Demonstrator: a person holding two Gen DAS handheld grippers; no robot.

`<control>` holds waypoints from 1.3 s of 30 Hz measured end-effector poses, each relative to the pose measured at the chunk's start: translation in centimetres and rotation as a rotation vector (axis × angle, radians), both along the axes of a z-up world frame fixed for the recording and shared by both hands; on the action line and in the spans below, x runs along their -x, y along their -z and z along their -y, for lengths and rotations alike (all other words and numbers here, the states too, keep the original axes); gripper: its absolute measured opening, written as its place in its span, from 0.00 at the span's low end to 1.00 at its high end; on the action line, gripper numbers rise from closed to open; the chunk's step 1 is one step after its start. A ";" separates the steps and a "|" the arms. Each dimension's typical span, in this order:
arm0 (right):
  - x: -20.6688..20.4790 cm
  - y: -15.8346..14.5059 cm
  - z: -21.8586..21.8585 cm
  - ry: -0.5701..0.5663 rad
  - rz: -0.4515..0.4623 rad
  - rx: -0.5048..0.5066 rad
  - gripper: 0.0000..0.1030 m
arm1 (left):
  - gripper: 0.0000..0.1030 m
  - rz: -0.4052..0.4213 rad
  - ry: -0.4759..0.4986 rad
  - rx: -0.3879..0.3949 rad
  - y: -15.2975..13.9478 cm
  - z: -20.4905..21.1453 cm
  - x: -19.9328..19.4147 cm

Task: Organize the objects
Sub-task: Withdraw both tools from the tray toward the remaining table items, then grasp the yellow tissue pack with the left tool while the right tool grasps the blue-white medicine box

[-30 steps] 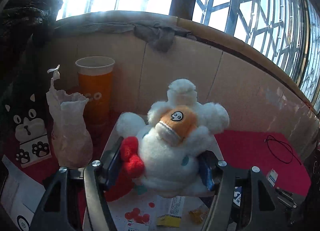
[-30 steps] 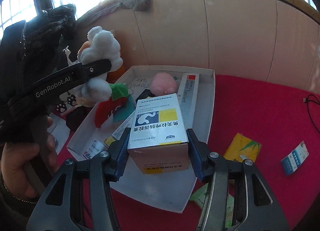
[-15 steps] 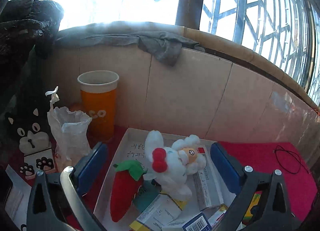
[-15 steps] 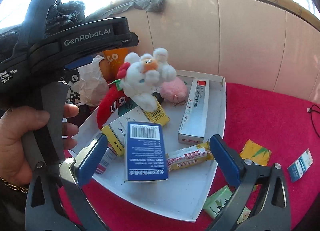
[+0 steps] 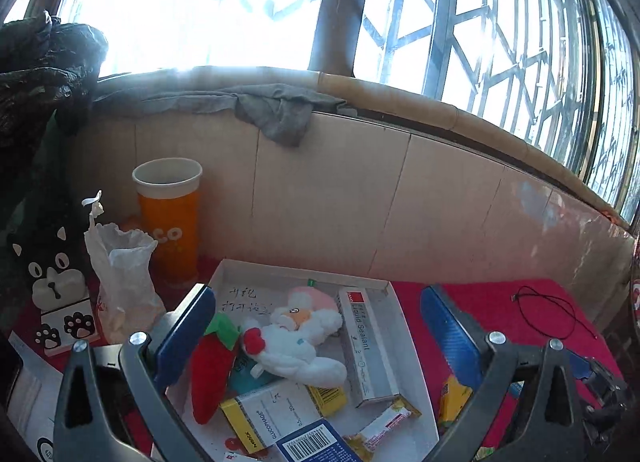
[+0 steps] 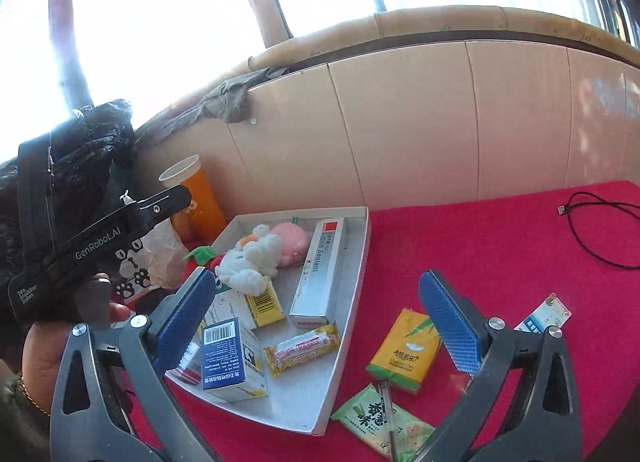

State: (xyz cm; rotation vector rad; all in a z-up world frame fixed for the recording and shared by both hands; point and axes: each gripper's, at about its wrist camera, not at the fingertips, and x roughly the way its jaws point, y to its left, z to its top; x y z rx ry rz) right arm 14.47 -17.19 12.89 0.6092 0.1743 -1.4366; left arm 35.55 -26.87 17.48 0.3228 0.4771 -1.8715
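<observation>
A white tray [image 6: 352,294] on the red cloth holds a white plush toy [image 5: 296,346], a red strawberry plush [image 5: 210,378], a pink plush [image 6: 292,242], a Liquid Sealant box [image 6: 320,270], a blue and white medicine box [image 6: 232,358], a yellow box [image 6: 264,302] and a snack bar [image 6: 302,348]. My left gripper [image 5: 320,338] is open and empty above the tray. My right gripper [image 6: 316,326] is open and empty above the tray's right edge. The tray also shows in the left wrist view [image 5: 404,338].
On the cloth right of the tray lie a yellow tissue pack [image 6: 404,346], a green packet [image 6: 380,422], a small blue card [image 6: 544,312] and a black cable [image 6: 600,230]. An orange cup [image 5: 170,218], a paper bag [image 5: 120,274] and a cat box [image 5: 56,294] stand left.
Both grippers opened and pulled back up. The white plush toy and the blue and white medicine box were let go and now lie in the tray.
</observation>
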 end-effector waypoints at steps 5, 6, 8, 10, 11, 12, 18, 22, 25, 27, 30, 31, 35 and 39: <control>4.8 -1.3 -1.9 0.106 0.053 0.047 1.00 | 1.00 0.012 0.084 -0.004 -0.2 -1.4 2.7; 5.8 -1.3 -2.2 0.130 0.060 0.050 1.00 | 1.00 0.018 0.106 -0.012 0.0 -1.7 3.4; 7.9 -1.1 -2.7 0.180 0.069 0.045 1.00 | 1.00 0.034 0.148 -0.032 0.5 -2.1 4.7; 10.1 -0.5 -2.9 0.239 0.069 0.022 1.00 | 1.00 0.050 0.191 -0.055 1.2 -2.7 6.0; 11.2 0.0 -3.0 0.271 0.065 0.003 1.00 | 1.00 0.061 0.212 -0.067 1.7 -3.0 6.7; 12.4 0.7 -2.9 0.306 0.057 -0.027 1.00 | 1.00 0.072 0.230 -0.077 2.1 -3.3 7.3; 17.7 7.0 -1.2 0.450 0.090 -0.303 0.91 | 1.00 0.131 0.301 -0.157 5.0 -4.1 10.4; 16.9 9.4 -0.2 0.436 0.106 -0.365 0.85 | 1.00 0.180 0.326 -0.184 6.4 -4.6 11.7; 15.1 9.8 0.8 0.433 0.048 -0.395 0.75 | 1.00 0.196 0.325 -0.197 7.1 -4.6 11.9; 14.4 10.1 1.6 0.451 0.015 -0.407 0.75 | 1.00 0.202 0.324 -0.208 7.4 -4.5 12.0; 14.4 11.1 3.1 0.473 -0.015 -0.444 0.73 | 1.00 0.227 0.340 -0.217 7.7 -4.6 12.8; 14.4 11.2 3.5 0.478 -0.041 -0.446 0.73 | 1.00 0.239 0.348 -0.216 7.8 -4.7 13.2; 14.4 11.2 3.7 0.418 -0.121 -0.420 0.44 | 1.00 0.281 0.385 -0.231 8.4 -4.8 14.9; 16.3 11.2 2.6 0.348 -0.056 -0.381 0.35 | 1.00 0.296 0.463 -0.275 9.2 -4.8 17.7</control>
